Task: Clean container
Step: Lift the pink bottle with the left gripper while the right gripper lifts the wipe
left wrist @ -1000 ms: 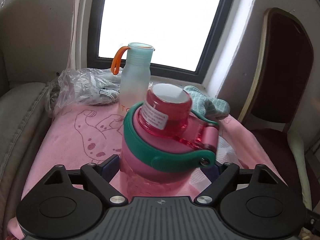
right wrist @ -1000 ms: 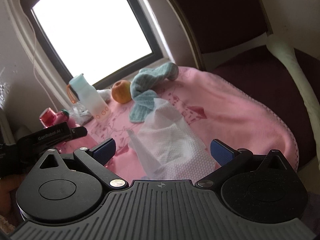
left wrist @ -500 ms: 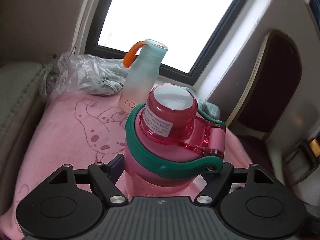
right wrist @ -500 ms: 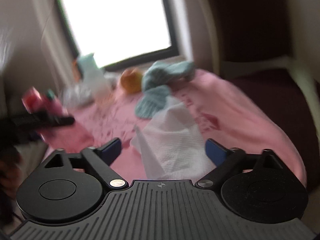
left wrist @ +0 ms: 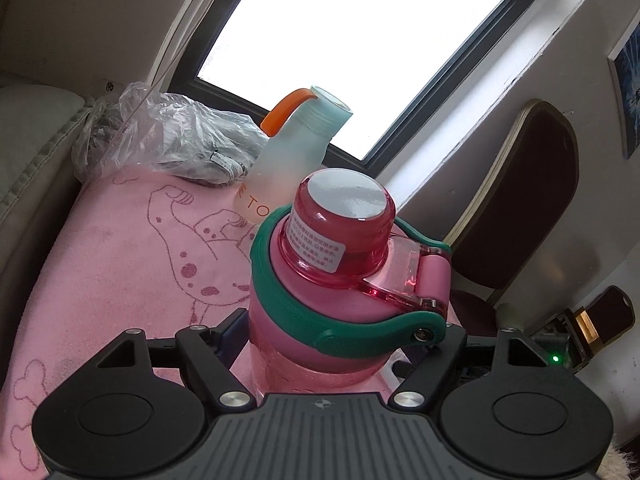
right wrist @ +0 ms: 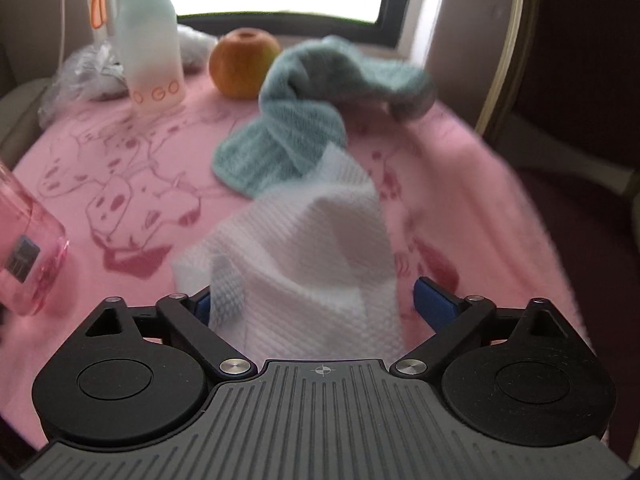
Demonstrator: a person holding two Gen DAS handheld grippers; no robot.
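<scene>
Bottle (left wrist: 320, 300) clamped in the left tool (left wrist: 324, 344), white cloth (right wrist: 316, 248) about to be picked up by the right.

Left tool grips the pink bottle's body below the green strap, holding it upright over the pink towel (left wrist: 120, 248); in the right view its base shows at the left edge. Right tool (right wrist: 316, 304) has just been closing, but its jaws stand apart around the near end of the cloth; the left pad is hidden behind a fold, the right one clear of it. To do this well, I'd lower a little further so the pads take a thick bunch, not one loose flap or the towel beneath. Then close firmly, lift straight, and keep the bottle steady with the left for wiping. The frosted bottle (right wrist: 148, 40), orange (right wrist: 244, 64) and teal cloth (right wrist: 304, 120) lie well beyond.
</scene>
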